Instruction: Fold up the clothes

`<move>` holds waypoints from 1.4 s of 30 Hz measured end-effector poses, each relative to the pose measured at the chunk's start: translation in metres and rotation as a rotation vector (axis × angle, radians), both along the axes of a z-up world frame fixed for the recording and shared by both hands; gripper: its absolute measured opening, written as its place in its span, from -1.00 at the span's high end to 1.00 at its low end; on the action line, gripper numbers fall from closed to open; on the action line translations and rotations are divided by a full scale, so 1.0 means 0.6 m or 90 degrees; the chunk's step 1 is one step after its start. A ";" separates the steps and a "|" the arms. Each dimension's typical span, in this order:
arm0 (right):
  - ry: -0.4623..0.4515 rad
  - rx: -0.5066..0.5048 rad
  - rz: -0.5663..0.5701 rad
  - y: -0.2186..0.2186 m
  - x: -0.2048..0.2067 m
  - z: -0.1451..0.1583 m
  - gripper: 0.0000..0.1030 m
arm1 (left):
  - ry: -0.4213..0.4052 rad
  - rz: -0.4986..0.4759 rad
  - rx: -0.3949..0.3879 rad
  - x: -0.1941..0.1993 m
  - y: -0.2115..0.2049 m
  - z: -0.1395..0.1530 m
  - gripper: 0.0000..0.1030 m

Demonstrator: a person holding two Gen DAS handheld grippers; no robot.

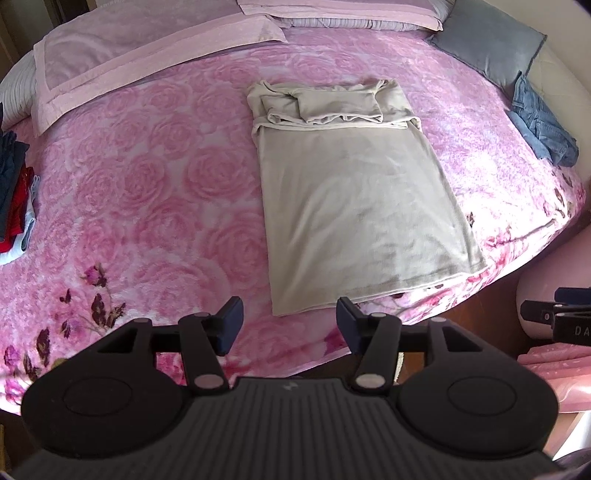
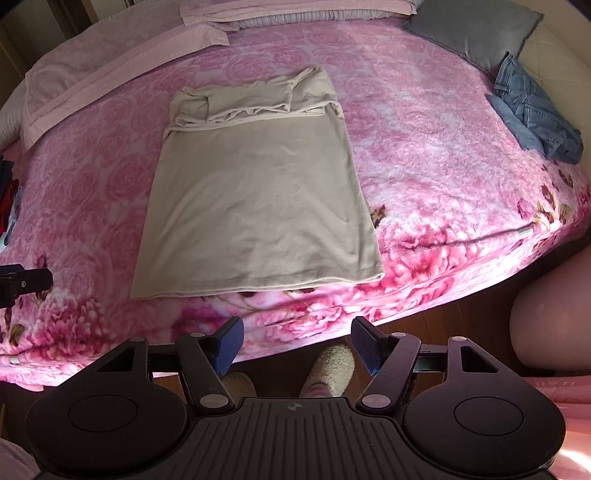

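Observation:
A beige long-sleeved garment [image 1: 354, 199] lies flat on the pink rose-patterned bed [image 1: 147, 177], its sleeves folded across the chest at the far end and its hem toward me. It also shows in the right wrist view [image 2: 258, 195]. My left gripper [image 1: 290, 326] is open and empty, held just short of the hem's left corner. My right gripper [image 2: 297, 347] is open and empty, held over the bed's front edge, short of the hem. The right gripper's tip shows at the right edge of the left wrist view [image 1: 554, 314].
Folded blue jeans [image 2: 535, 110] lie at the bed's right edge, by a grey pillow [image 2: 476, 29]. A stack of dark, red and white clothes [image 1: 14, 199] sits at the left edge. A pink blanket [image 1: 122, 59] lies at the back. Slippered feet [image 2: 328, 369] stand on the wooden floor.

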State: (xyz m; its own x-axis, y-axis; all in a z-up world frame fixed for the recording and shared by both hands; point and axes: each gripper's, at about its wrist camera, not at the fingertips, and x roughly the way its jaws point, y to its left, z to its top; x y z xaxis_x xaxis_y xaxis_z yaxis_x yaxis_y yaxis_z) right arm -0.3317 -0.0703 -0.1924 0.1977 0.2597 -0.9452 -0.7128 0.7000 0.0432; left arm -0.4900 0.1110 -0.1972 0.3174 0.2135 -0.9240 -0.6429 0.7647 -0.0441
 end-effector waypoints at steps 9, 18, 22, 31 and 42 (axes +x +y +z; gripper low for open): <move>0.012 -0.008 0.008 0.005 -0.003 -0.010 -0.31 | 0.009 -0.006 -0.002 0.002 0.001 -0.002 -0.04; 0.014 -0.011 0.000 0.002 -0.002 -0.013 -0.31 | 0.011 -0.016 -0.004 0.008 0.001 -0.007 -0.04; 0.013 -0.010 -0.003 0.001 -0.002 -0.019 -0.31 | -0.001 -0.023 -0.015 0.008 0.003 -0.017 -0.04; -0.071 0.172 -0.133 -0.060 0.065 -0.015 -0.32 | -0.127 0.019 -0.137 -0.021 0.044 -0.088 -0.01; 0.135 0.122 -0.099 -0.099 0.194 -0.216 -0.31 | -0.142 0.108 -0.197 -0.013 0.120 -0.285 0.14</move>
State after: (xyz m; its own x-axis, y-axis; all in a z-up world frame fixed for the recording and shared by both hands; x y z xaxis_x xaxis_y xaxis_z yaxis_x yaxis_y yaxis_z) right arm -0.2153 -0.1300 -0.3217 0.0534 0.4186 -0.9066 -0.5592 0.7647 0.3201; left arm -0.4975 0.1828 -0.3684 0.5013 0.0036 -0.8652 -0.7075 0.5774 -0.4075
